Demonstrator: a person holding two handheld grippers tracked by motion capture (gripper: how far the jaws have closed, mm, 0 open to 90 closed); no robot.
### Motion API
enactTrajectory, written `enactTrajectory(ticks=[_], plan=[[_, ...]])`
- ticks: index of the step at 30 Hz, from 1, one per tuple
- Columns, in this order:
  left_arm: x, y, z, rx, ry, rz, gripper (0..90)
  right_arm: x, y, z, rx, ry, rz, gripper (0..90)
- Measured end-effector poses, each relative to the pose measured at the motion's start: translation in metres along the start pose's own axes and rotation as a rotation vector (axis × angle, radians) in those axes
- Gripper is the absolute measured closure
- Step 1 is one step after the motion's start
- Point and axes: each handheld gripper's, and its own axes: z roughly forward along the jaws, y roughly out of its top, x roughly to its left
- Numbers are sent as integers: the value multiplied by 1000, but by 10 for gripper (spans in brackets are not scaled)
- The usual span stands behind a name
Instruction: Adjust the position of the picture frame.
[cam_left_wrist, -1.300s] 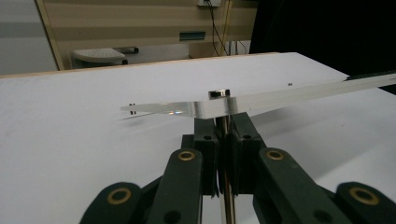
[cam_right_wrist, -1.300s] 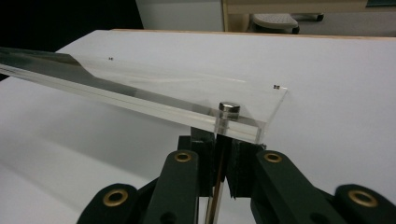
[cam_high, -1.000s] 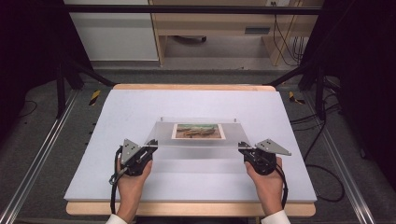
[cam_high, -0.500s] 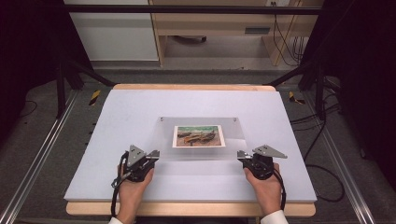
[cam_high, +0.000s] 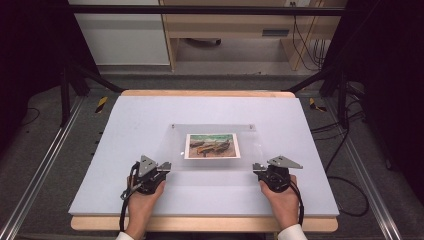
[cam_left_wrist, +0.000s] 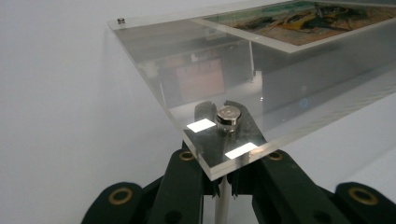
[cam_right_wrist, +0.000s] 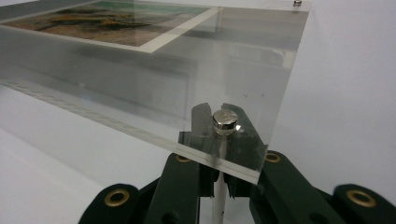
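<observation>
Two grippers at work, one per hand, both at the near edge of one clear acrylic frame (cam_high: 212, 147) lying mid-table on one white table mat (cam_high: 150, 115). Left gripper (cam_high: 162, 167) at the frame's near left corner, jaws closed around a thin post under that corner, seen below the plate in the left gripper view (cam_left_wrist: 223, 186). Right gripper (cam_high: 259, 167) at the near right corner, jaws likewise clamped on a post beneath the acrylic (cam_right_wrist: 218, 186). One round metal cap (cam_left_wrist: 228, 115) on top of the left corner, one more (cam_right_wrist: 224, 120) on the right corner; two further small caps at the far corners (cam_high: 172, 127) (cam_high: 251, 127), so four in all. One printed picture (cam_high: 210, 145) of boats between the clear sheets, roughly centred. Near edge of the frame raised off the mat in both gripper views.
</observation>
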Motion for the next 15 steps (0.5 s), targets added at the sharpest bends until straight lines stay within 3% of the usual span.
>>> enactTrajectory(ticks=[8, 15], plan=[[2, -3, 3, 25, -11, -15, 832, 1, -2, 4, 34, -4, -5, 838], [2, -2, 4, 30, -12, -7, 833, 0, -2, 5, 33, -6, -8, 838]])
